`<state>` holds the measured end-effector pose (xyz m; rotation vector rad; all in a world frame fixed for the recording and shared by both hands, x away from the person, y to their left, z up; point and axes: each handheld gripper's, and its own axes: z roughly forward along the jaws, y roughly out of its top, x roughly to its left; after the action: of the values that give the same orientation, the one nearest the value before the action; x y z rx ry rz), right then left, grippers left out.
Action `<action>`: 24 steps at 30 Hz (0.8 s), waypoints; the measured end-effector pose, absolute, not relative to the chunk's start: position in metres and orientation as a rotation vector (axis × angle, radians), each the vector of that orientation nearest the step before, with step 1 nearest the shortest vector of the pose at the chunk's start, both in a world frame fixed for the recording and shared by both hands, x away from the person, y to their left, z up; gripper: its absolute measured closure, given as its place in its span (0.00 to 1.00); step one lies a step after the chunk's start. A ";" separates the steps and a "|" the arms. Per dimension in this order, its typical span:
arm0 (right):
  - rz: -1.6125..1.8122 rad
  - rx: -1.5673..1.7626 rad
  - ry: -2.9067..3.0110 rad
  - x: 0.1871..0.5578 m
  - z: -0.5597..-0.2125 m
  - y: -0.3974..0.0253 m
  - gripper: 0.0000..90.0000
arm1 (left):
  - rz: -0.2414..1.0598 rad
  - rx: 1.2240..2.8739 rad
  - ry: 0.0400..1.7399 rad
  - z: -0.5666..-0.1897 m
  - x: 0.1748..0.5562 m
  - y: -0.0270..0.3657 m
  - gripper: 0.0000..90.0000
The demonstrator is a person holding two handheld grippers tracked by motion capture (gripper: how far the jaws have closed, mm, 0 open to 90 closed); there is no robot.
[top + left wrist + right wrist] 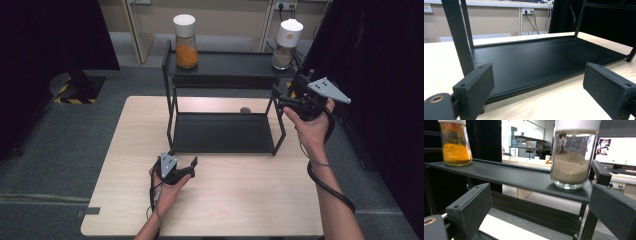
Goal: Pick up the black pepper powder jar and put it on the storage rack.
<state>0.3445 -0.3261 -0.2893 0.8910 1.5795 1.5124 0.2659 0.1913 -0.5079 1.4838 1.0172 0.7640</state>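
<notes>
Light wooden table (pixel 240 200) on grey floor, carrying a black two-tier rack (pixel 225 132). Left to right: my left gripper (pixel 186 166), jaws spread and holding nothing, low on the table just before the rack's bottom shelf; orange-powder jar (pixel 185 41) on the top shelf's left end; grey-powder jar (pixel 286 44) on its right end. My right gripper (pixel 281 98), jaws spread and holding nothing, raised at the rack's right end, near the grey-powder jar but apart from it.

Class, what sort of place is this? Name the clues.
Probably a lab or office test room, not a kitchen: a monitor on a desk behind the rack, wall sockets, and hazard tape on grey carpet.
</notes>
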 end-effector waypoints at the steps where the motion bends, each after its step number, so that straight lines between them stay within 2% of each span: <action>1: 1.515 0.894 1.584 0.344 -0.292 -0.327 0.05 | 0.764 1.484 1.017 -0.508 0.266 0.191 0.10; 24: 1.502 0.938 1.646 0.326 -0.336 -0.331 0.05 | 0.769 1.488 1.014 -0.508 0.266 0.191 0.10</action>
<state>0.3264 -0.3308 -0.3360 0.9382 1.6457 1.5024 0.2656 0.1910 -0.5078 1.4877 1.0140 0.7688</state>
